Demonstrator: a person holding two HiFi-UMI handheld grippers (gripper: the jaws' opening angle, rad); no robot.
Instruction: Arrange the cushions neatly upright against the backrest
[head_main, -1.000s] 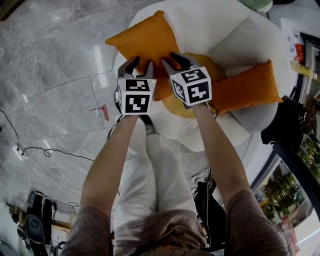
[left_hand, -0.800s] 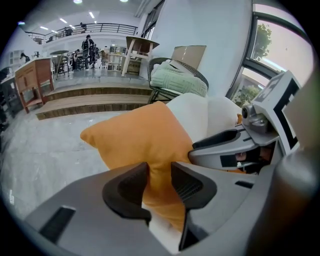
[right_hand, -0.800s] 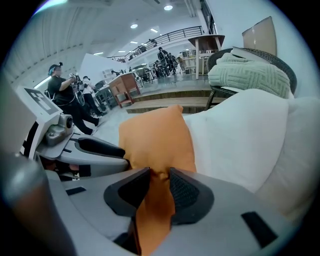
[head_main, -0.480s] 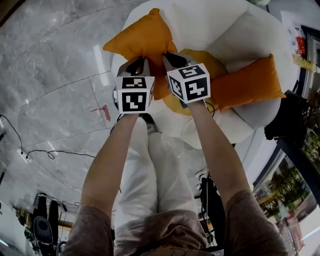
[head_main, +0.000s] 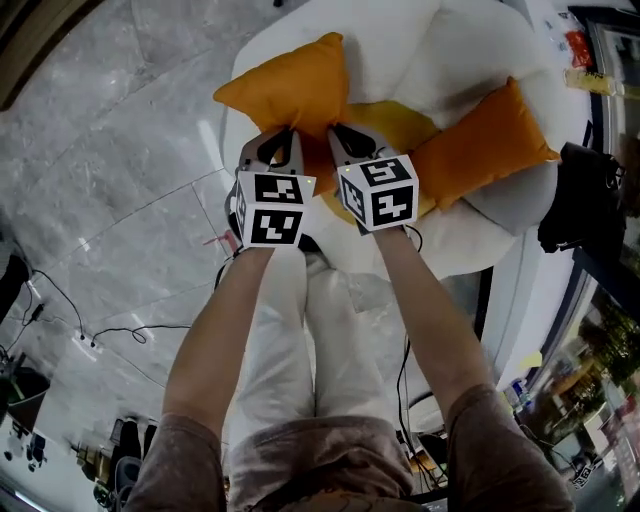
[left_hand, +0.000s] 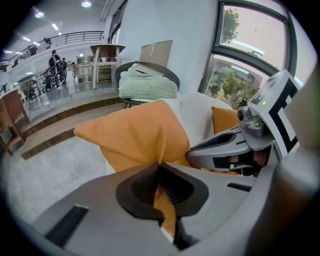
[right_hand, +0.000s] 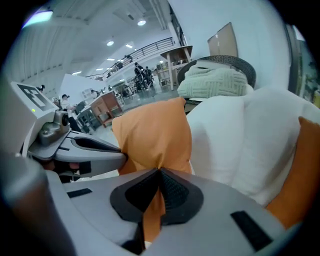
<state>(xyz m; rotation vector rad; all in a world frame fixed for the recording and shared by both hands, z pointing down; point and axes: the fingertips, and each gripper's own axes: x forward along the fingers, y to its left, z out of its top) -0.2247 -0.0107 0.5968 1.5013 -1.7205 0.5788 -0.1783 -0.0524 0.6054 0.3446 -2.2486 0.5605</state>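
An orange cushion (head_main: 290, 85) lies on the left side of a white armchair (head_main: 470, 60). My left gripper (head_main: 281, 142) and right gripper (head_main: 343, 136) sit side by side at its near edge. Both have just closed, each pinching a fold of that cushion's fabric. In the left gripper view the cushion (left_hand: 135, 135) rises ahead of the shut left gripper (left_hand: 160, 169). The right gripper view shows the same cushion (right_hand: 155, 135) ahead of the shut right gripper (right_hand: 160, 172). A second orange cushion (head_main: 482, 148) leans at the chair's right, and a yellow cushion (head_main: 402, 124) lies on the seat between them.
A wicker chair with a folded green blanket (left_hand: 147, 82) stands behind the armchair. A dark bag (head_main: 588, 200) sits to its right by the window. Cables (head_main: 110, 335) run over the marble floor at the left. The person's legs (head_main: 310, 340) are close to the seat front.
Both grippers stood open around the orange cushion's near edge; now both are shut on it. The hands and the cushion's edge have risen a little.
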